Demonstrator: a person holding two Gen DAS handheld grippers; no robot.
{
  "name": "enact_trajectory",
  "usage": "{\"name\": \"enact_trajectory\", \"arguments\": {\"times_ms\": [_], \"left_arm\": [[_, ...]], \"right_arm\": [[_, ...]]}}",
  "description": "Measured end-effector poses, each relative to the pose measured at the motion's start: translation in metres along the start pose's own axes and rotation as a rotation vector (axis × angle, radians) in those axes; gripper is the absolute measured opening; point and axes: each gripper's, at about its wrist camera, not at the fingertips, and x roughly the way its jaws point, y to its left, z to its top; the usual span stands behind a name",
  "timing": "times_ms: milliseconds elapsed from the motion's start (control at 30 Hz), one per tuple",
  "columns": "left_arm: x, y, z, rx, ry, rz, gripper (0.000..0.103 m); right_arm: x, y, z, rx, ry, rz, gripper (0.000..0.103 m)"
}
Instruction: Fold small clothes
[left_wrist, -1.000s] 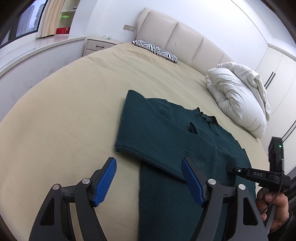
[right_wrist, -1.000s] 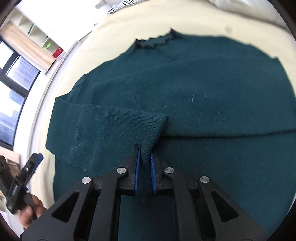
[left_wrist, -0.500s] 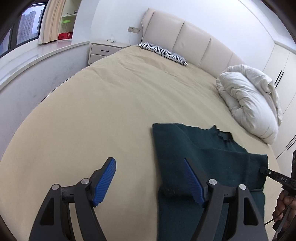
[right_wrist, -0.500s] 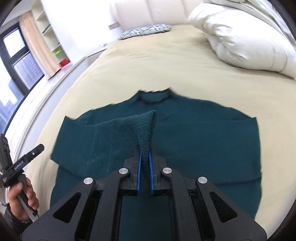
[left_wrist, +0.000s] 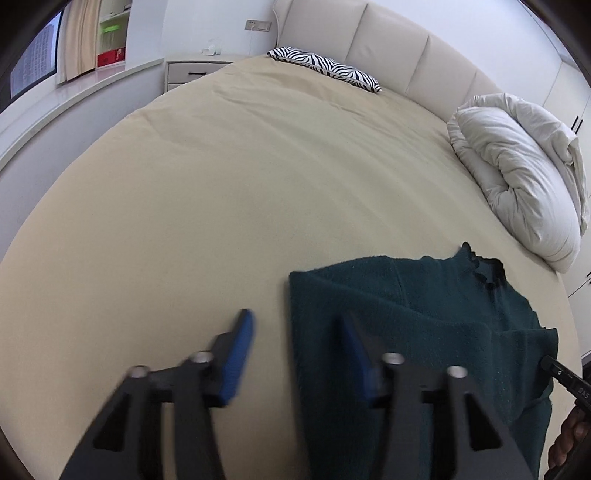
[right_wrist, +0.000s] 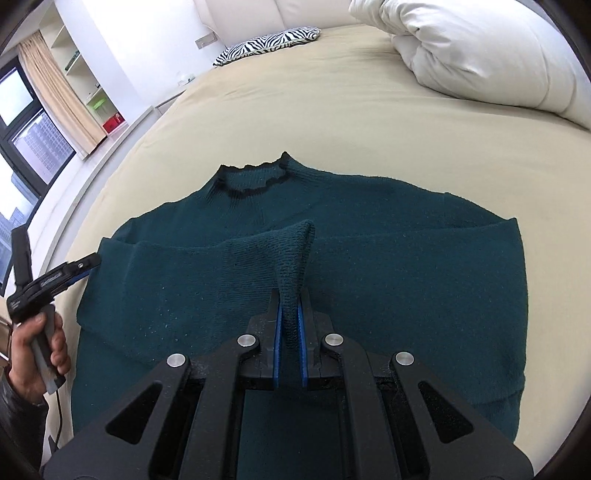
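A dark green knit sweater (right_wrist: 369, 266) lies flat on the beige bed, collar (right_wrist: 255, 181) pointing to the headboard. My right gripper (right_wrist: 289, 325) is shut on the cuff of the left sleeve (right_wrist: 291, 258), which is drawn across the sweater's chest. My left gripper (left_wrist: 295, 354) is open and empty, its fingers straddling the sweater's left edge (left_wrist: 295, 332); the sweater (left_wrist: 424, 332) fills the lower right of that view. The left gripper also shows in the right wrist view (right_wrist: 74, 269), at the sweater's left side.
The beige bed sheet (left_wrist: 221, 192) stretches wide to the left and ahead. A rolled white duvet (left_wrist: 517, 177) lies at the right. A zebra pillow (left_wrist: 325, 70) lies by the headboard. A nightstand (left_wrist: 192, 70) and a window ledge stand at the left.
My right gripper has lifted and pulled back with the sleeve cuff, drawing the sleeve across the chest. My left gripper has moved left off the sweater and its jaws have narrowed somewhat.
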Motion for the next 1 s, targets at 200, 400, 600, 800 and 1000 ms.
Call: {"name": "enact_trajectory", "arguments": {"times_ms": [200, 400, 600, 800, 1000], "left_arm": [[0.006, -0.015, -0.001, 0.09, -0.029, 0.028, 0.008], [-0.006, 0.003, -0.009, 0.019, -0.109, 0.023, 0.008], [0.004, 0.002, -0.012, 0.029, -0.098, 0.049, 0.008], [-0.009, 0.001, -0.009, 0.007, -0.104, 0.014, 0.011], [-0.049, -0.006, -0.027, 0.032, -0.144, 0.002, 0.048]], "right_arm": [[0.014, 0.003, -0.002, -0.013, 0.003, -0.038, 0.006], [0.003, 0.002, 0.001, 0.018, -0.056, -0.047, 0.006], [0.037, -0.023, -0.006, 0.098, 0.028, -0.052, 0.005], [0.031, -0.021, -0.008, 0.108, 0.029, -0.01, 0.006], [0.018, -0.026, -0.007, 0.145, 0.025, 0.024, 0.01]]}}
